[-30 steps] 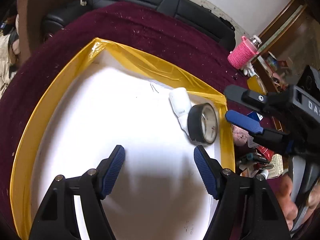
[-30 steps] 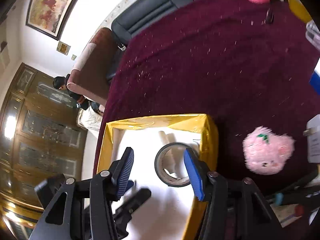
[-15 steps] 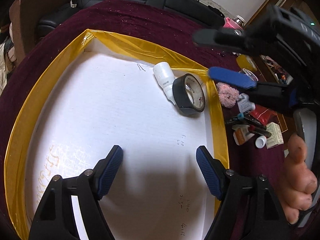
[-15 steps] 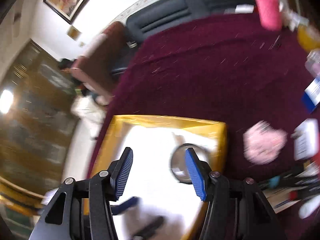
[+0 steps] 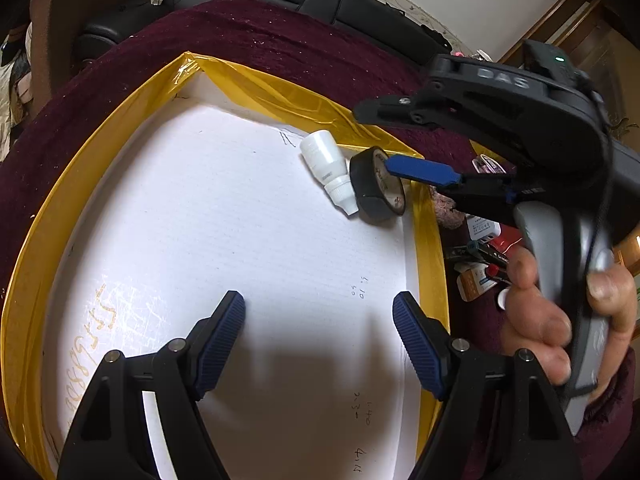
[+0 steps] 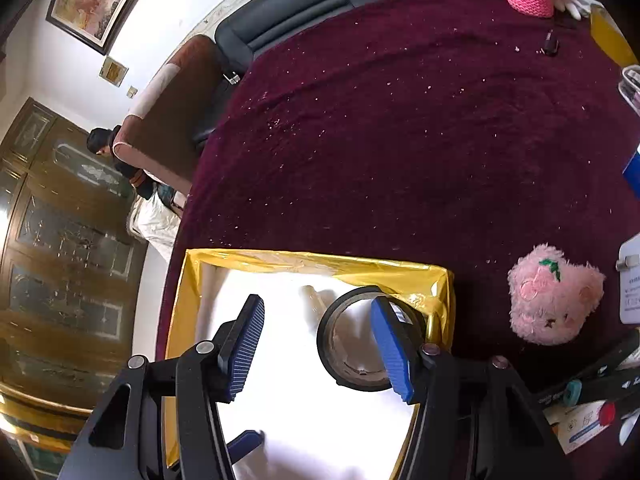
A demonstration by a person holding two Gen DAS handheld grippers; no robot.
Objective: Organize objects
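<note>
Field note: shallow white tray with a yellow taped rim [image 5: 100, 152] sits on the maroon tabletop [image 6: 400, 128]. In its far right corner a black tape roll [image 5: 370, 194] stands on edge, touching a small white bottle [image 5: 326, 166] that lies on its side beside it.

Right gripper [image 6: 320, 344] is poised over that corner, jaws parted at a middling gap and empty; one blue pad sits in front of the roll's open centre, the other out over bare tray floor. No pad presses on the roll.

Left gripper [image 5: 318, 340] hangs over the tray's near middle, jaws wide, nothing between them.

Handling, as I judge it: the roll looks light and stiff, smooth-sided, apt to roll or tip when nudged. Best hold seems across the band, one pad inside the hole and one outside. The bottle looks light, hard plastic, likely to skid; take it across the body.

A pink plush toy [image 6: 554, 294] and assorted clutter lie outside the tray on the tabletop.
</note>
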